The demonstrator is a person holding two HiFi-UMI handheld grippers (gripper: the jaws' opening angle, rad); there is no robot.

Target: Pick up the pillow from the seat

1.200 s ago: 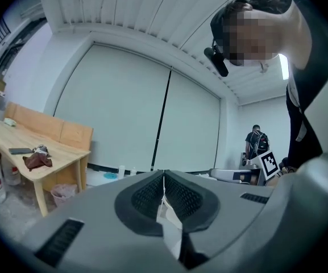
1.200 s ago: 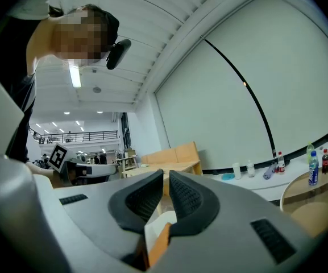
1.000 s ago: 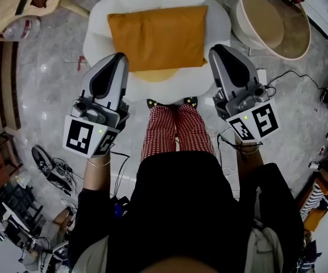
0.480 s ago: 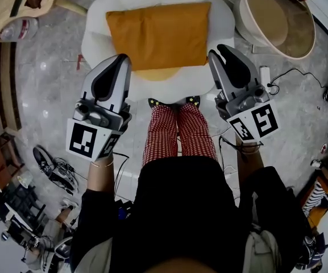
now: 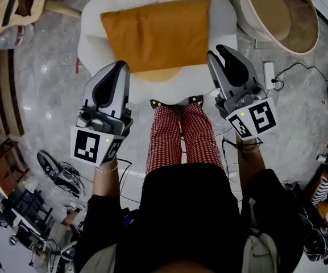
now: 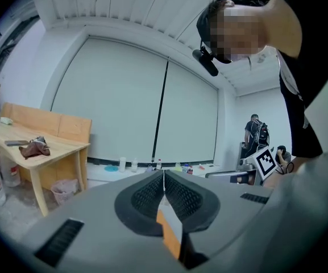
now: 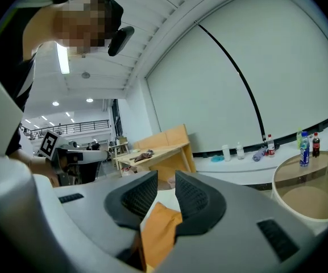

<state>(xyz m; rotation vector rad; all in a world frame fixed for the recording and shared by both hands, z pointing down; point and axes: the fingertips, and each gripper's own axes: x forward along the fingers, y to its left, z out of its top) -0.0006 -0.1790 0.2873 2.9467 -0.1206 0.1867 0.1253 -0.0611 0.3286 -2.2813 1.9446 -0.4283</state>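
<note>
An orange pillow point(image 5: 155, 33) lies flat on a white padded seat point(image 5: 95, 36) in the head view. My left gripper point(image 5: 117, 67) hovers off the pillow's near left corner, jaws shut with nothing between them. My right gripper point(image 5: 220, 53) hovers off the near right corner; its jaws have just been opening and stand a little apart, empty. In the left gripper view the pads of the left gripper point(image 6: 164, 172) meet, and a sliver of pillow point(image 6: 168, 232) shows below. In the right gripper view a gap shows at the right gripper point(image 7: 166, 178), with the pillow point(image 7: 161, 232) beyond it.
A large round wooden tub point(image 5: 280, 16) stands right of the seat. A wooden table point(image 5: 10, 4) is at the upper left. A power strip and cable point(image 5: 269, 75) lie on the floor by the right gripper. The person's legs point(image 5: 178, 135) stand just before the seat.
Both grippers have come down nearer the seat. The right gripper's jaws, shut a second ago, now stand slightly apart. The left jaws stayed shut.
</note>
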